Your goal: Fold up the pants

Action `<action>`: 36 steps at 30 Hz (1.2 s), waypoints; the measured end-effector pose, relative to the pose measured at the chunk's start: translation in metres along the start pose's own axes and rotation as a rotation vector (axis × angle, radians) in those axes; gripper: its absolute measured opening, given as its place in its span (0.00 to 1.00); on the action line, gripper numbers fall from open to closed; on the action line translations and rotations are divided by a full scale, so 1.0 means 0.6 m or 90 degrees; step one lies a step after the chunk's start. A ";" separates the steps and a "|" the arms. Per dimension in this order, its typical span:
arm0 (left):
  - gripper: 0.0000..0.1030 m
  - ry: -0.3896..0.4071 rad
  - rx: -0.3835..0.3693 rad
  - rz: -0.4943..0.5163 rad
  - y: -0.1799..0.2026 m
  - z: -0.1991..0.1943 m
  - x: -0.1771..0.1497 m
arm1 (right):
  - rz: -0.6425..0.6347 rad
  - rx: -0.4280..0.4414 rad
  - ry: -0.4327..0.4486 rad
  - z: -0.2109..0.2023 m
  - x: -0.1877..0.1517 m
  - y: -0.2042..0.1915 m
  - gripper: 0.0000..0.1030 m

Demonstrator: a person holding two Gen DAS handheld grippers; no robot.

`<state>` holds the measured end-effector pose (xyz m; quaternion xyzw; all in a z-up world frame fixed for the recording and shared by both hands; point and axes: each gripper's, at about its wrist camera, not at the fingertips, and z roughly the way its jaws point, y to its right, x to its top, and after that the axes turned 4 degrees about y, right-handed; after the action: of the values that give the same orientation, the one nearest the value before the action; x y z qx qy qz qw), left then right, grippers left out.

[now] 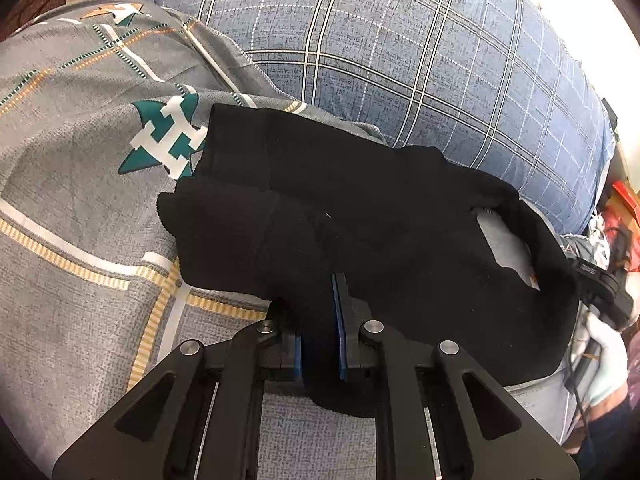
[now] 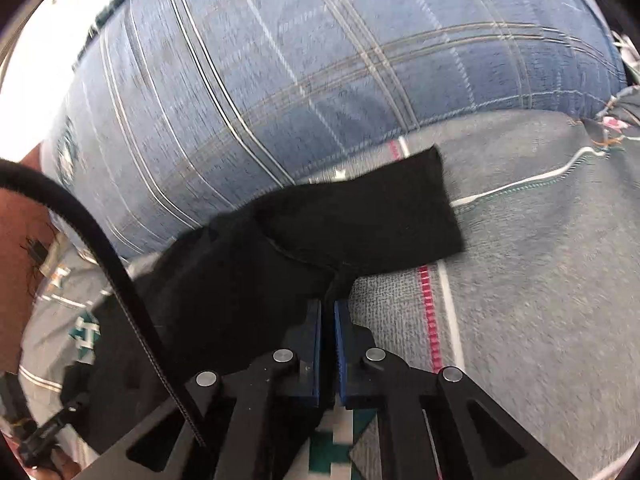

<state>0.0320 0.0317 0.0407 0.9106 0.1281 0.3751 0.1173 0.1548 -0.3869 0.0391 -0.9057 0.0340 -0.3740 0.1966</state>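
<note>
Black pants [image 1: 360,232] lie partly folded on the bed [image 1: 80,200], each near edge clamped by the left gripper [image 1: 318,320] and right gripper [image 2: 328,320]; final fold likely remains.

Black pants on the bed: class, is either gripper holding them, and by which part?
Both are. The left gripper pinches the near edge of the black pants; the right gripper clamps a bunched fold at their near edge.

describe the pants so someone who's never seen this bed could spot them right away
Look at the bed with the grey patterned sheet, in front of the big blue checked pillow. The pants lie bunched there, with both tongs closed on their near edge. They are the only plain black cloth; everything around them is patterned.
</note>
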 end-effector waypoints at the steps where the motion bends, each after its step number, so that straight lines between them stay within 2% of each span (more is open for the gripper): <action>1: 0.11 0.004 -0.002 0.002 0.002 -0.005 0.000 | -0.004 -0.003 0.017 -0.021 -0.002 0.002 0.05; 4: 0.11 0.020 -0.010 0.011 0.006 -0.023 0.001 | -0.005 -0.010 0.058 -0.081 -0.012 0.012 0.04; 8: 0.11 0.025 -0.016 0.005 0.005 -0.037 -0.002 | 0.036 -0.020 0.091 -0.145 -0.027 0.038 0.04; 14: 0.11 0.031 -0.016 0.007 0.004 -0.056 -0.014 | 0.081 -0.059 0.127 -0.244 -0.086 0.072 0.04; 18: 0.11 0.032 -0.014 0.009 0.005 -0.065 -0.021 | 0.118 -0.092 0.114 -0.262 -0.121 0.100 0.04; 23: 0.11 0.017 -0.010 0.002 -0.005 -0.058 -0.024 | 0.135 -0.154 0.025 -0.226 -0.156 0.138 0.04; 25: 0.11 0.008 -0.012 -0.011 -0.012 -0.053 -0.027 | 0.142 -0.158 0.036 -0.232 -0.160 0.139 0.05; 30: 0.16 -0.024 -0.031 -0.060 -0.038 -0.059 -0.036 | 0.169 -0.195 0.045 -0.261 -0.152 0.138 0.16; 34: 0.18 -0.009 -0.033 -0.070 -0.048 -0.085 -0.038 | 0.143 -0.174 0.078 -0.286 -0.141 0.104 0.19; 36: 0.18 -0.002 -0.029 -0.068 -0.051 -0.094 -0.037 | 0.114 -0.160 0.075 -0.289 -0.137 0.082 0.24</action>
<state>-0.0276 0.0599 0.0558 0.9000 0.1680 0.3698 0.1580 -0.0195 -0.4726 0.0772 -0.8931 0.1729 -0.3999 0.1118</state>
